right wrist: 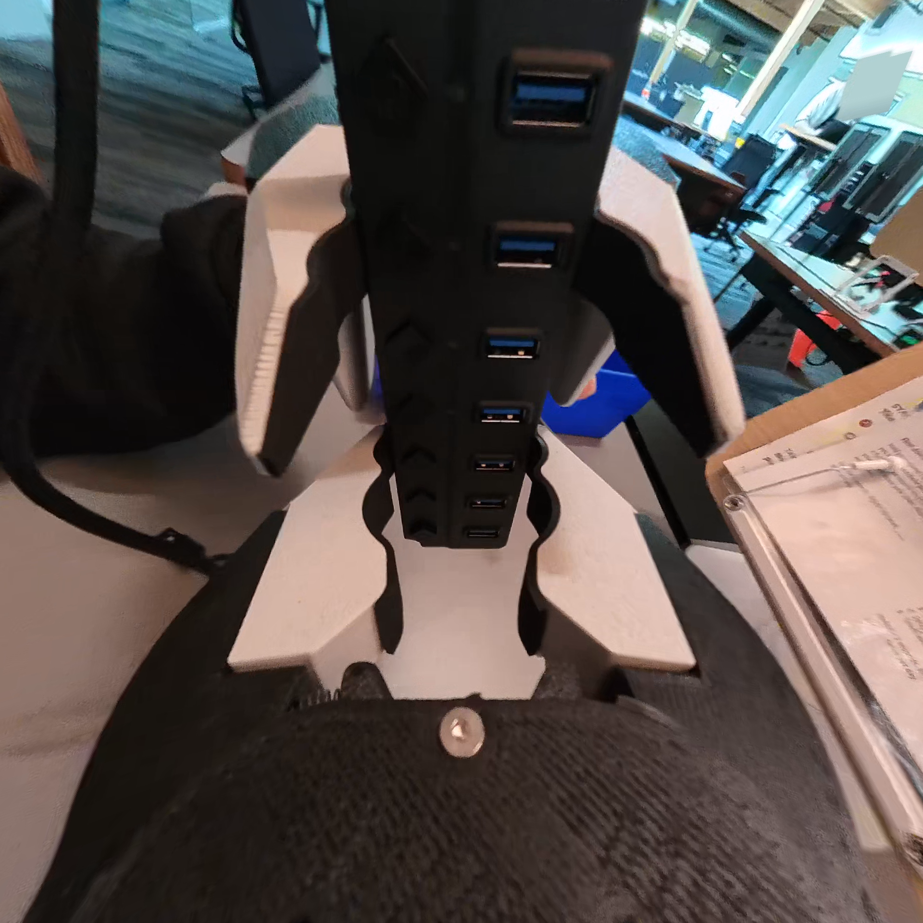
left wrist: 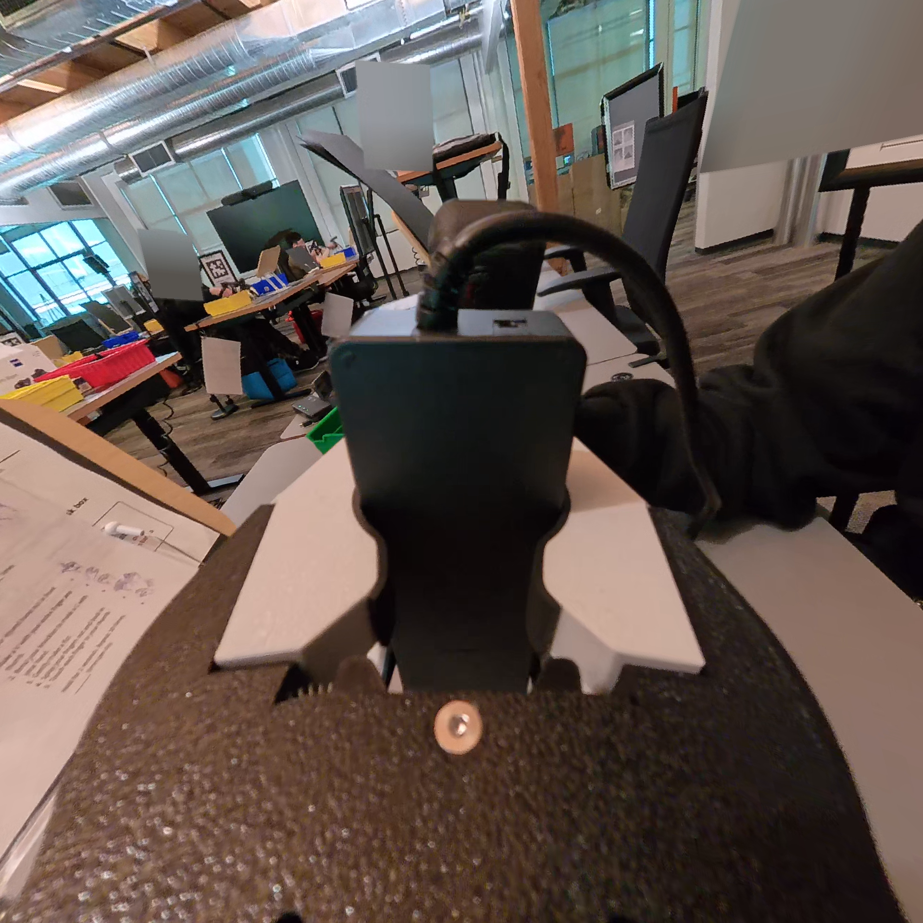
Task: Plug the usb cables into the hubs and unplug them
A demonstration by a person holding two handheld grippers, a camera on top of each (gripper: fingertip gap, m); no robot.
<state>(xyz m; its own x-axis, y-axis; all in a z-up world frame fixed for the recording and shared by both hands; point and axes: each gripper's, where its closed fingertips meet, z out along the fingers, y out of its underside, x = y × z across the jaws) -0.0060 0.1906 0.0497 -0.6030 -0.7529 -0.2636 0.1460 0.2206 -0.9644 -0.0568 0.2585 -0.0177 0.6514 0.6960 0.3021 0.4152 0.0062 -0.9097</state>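
We count one black hub (left wrist: 457, 424), and both grippers are on it. Our left gripper (left wrist: 459, 499) is clamped on one end of it, the flat back of the hub facing that camera. Our right gripper (right wrist: 459, 479) has its jaws drawn in against the other, narrow end; its fingertips (right wrist: 542, 467) touch the hub's sides there.

The face seen from the right wrist carries seven ports (right wrist: 524, 247) in one row, all empty, with a row of raised buttons (right wrist: 412, 344) beside them. We see one black cable (left wrist: 649, 299), which leaves the hub's top edge and arcs over to the right, down past a dark sleeve (left wrist: 779, 399).

The hub is lifted above the white table (right wrist: 75, 624). One board with a printed sheet (right wrist: 849, 549) lies just beside our right gripper, its corner close to the fingers; the same board sits on the left in the left wrist view. On the sleeve side the tabletop is open. Beyond the table edge a blue bin (right wrist: 594, 404) stands lower down.
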